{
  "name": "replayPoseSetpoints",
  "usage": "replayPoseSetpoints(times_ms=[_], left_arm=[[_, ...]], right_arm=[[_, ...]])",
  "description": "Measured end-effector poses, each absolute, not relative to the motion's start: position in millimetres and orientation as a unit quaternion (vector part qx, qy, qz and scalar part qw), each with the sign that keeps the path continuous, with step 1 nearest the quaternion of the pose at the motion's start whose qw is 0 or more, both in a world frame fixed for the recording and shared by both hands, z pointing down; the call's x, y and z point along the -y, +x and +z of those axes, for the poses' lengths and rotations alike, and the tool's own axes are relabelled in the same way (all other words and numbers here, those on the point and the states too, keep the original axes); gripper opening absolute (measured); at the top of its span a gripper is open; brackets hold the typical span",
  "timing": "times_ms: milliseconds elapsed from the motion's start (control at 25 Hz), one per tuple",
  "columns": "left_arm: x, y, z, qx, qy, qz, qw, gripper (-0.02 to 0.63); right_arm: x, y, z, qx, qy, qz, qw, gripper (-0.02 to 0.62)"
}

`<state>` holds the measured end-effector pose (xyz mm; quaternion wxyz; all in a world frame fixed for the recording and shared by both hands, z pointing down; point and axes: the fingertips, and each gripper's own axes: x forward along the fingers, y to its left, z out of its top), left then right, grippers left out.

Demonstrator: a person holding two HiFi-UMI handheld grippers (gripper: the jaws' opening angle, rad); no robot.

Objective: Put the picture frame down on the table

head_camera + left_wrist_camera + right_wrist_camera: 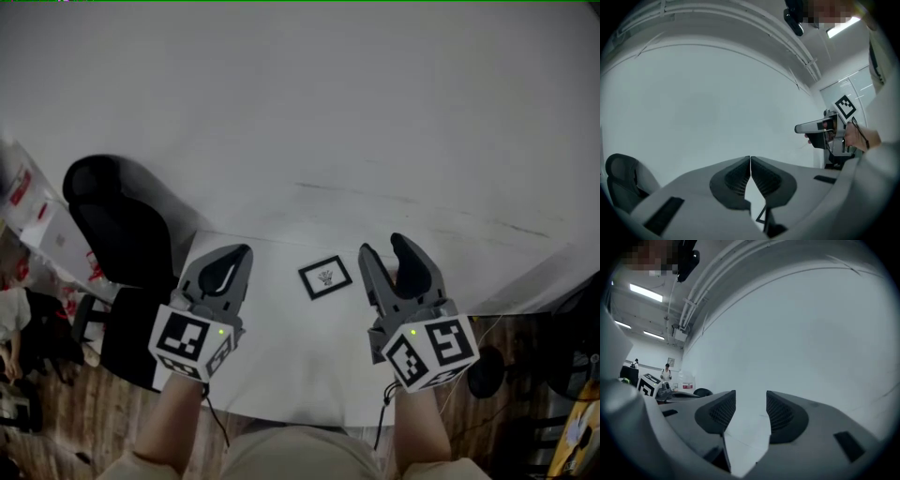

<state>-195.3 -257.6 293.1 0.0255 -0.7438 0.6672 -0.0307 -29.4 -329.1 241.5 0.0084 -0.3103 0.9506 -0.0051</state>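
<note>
A small black picture frame with a white mat and a dark drawing lies flat on the white table, between my two grippers. My left gripper hovers to its left, jaws shut and empty. A corner of the picture frame peeks out below the left gripper in the left gripper view. My right gripper is to the frame's right, open with nothing between its fingers. The right gripper points over the table toward the white wall in its own view.
A black office chair stands left of the table, with boxes beyond it. A white wall rises behind the table. Wooden floor shows at both sides. People stand far off in the right gripper view.
</note>
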Motion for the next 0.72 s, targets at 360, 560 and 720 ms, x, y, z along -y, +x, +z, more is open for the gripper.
replayPoseSetpoints(times_ms=[360, 560, 720], left_arm=[[227.3, -177.8, 260.3, -0.657, -0.751, -0.027, 0.06, 0.023], [218.9, -163.8, 268.8, -0.651, -0.756, -0.039, 0.056, 0.023], [211.4, -153.4, 275.6, -0.644, -0.762, -0.041, 0.047, 0.023]], right_arm=[[291.3, 6.1, 222.6, -0.955, -0.296, 0.011, 0.026, 0.114], [272.2, 14.0, 227.8, -0.957, -0.29, 0.005, 0.032, 0.061], [260.6, 20.7, 239.9, -0.959, -0.282, -0.022, 0.029, 0.032]])
